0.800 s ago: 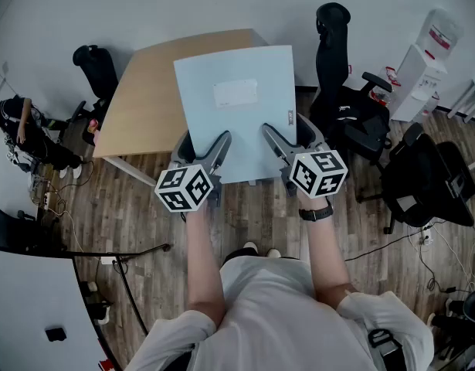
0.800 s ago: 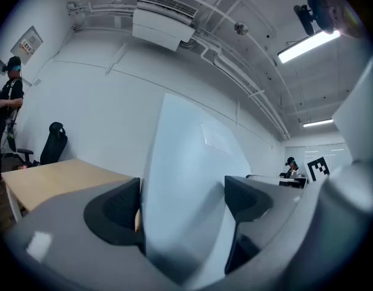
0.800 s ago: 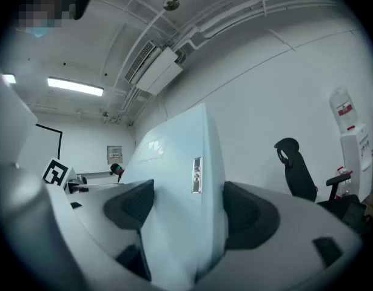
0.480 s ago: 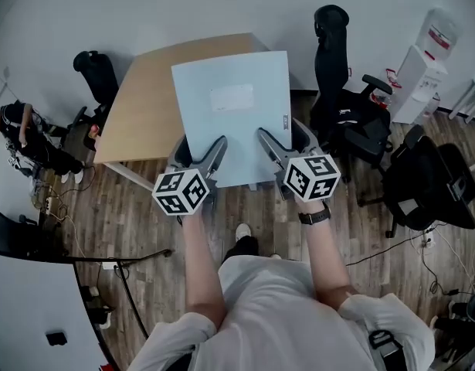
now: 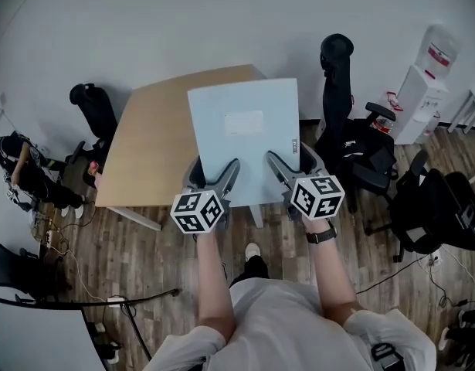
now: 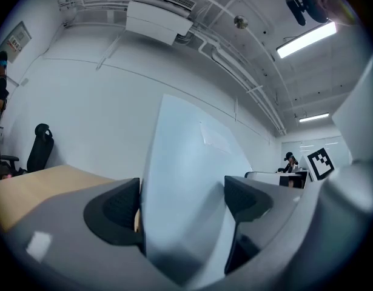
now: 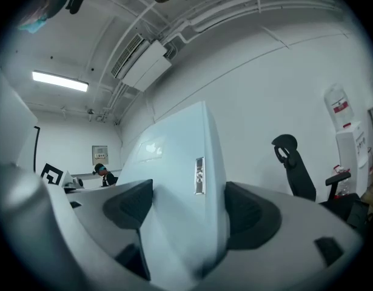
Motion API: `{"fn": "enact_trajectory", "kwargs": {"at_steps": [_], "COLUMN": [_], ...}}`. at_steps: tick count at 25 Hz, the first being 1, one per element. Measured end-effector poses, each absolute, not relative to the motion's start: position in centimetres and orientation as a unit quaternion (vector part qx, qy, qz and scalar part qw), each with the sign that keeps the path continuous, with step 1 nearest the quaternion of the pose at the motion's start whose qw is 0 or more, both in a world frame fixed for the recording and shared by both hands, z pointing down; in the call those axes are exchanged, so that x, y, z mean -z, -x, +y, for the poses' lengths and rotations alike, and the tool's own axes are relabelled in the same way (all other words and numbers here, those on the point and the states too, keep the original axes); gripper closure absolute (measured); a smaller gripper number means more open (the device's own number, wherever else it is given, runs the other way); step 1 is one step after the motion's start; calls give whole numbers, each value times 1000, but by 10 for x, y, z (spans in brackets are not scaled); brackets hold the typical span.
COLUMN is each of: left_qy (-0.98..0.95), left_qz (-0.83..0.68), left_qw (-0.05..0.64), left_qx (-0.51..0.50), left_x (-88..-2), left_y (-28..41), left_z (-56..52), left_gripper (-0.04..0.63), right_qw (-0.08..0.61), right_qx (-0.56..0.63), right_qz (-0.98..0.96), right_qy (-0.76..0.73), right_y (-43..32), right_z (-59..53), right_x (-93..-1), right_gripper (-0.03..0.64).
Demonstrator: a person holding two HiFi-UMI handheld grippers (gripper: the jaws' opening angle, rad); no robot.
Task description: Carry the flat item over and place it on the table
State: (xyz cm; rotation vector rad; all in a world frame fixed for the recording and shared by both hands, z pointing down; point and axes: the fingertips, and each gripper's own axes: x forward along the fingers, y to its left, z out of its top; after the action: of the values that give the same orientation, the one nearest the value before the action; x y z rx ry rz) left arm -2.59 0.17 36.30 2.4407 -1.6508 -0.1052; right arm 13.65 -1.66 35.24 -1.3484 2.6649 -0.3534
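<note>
Wood floor (image 5: 144, 242) and black chairs (image 5: 353, 149) lie around a tan bench (image 5: 144, 141) by the far wall. The left gripper (image 5: 215, 165) and the right gripper (image 5: 290, 155) each have their jaws clamped on the near edge of a flat pale board (image 5: 245, 134), and they hold it up over the right side of the bench. I think this is the carrying step, nearly done. Next the board should go a bit farther over the bench and come down flat, and only then should the jaws let go.
</note>
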Motion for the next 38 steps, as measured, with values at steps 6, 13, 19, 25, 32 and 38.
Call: {"fn": "enact_trajectory", "kwargs": {"at_steps": [6,13,19,25,32,38], "left_qy": [-829,-836,-843,-842,-834,-826], "left_qz": [-544,-533,-521,-517,-509,-517], "left_qw": [117,127,132,151,212,224], "left_qx": [46,33,37,32,10,-5], "left_x": [-364,-378,-383,-409,-469,-492], "left_y": [61,98,129,146,150,160], "left_z": [-71,-142,-193,-226,-243,-268], "left_gripper": [155,155,155,156,156,156], "right_qw": [48,37,31,15,-31,-33], "right_qx": [115,137,134,152,199,221], "right_qz": [872,861,856,850,836,835], "right_qy": [473,488,499,505,511,502], "right_y": [-102,-64,-33,-16,-11,-3], "right_z": [-83,-149,-196,-229,-247,-276], "right_x": [-347,-360,-364,-391,-447,-475], "right_gripper": [278,275,273,273,273,273]}}
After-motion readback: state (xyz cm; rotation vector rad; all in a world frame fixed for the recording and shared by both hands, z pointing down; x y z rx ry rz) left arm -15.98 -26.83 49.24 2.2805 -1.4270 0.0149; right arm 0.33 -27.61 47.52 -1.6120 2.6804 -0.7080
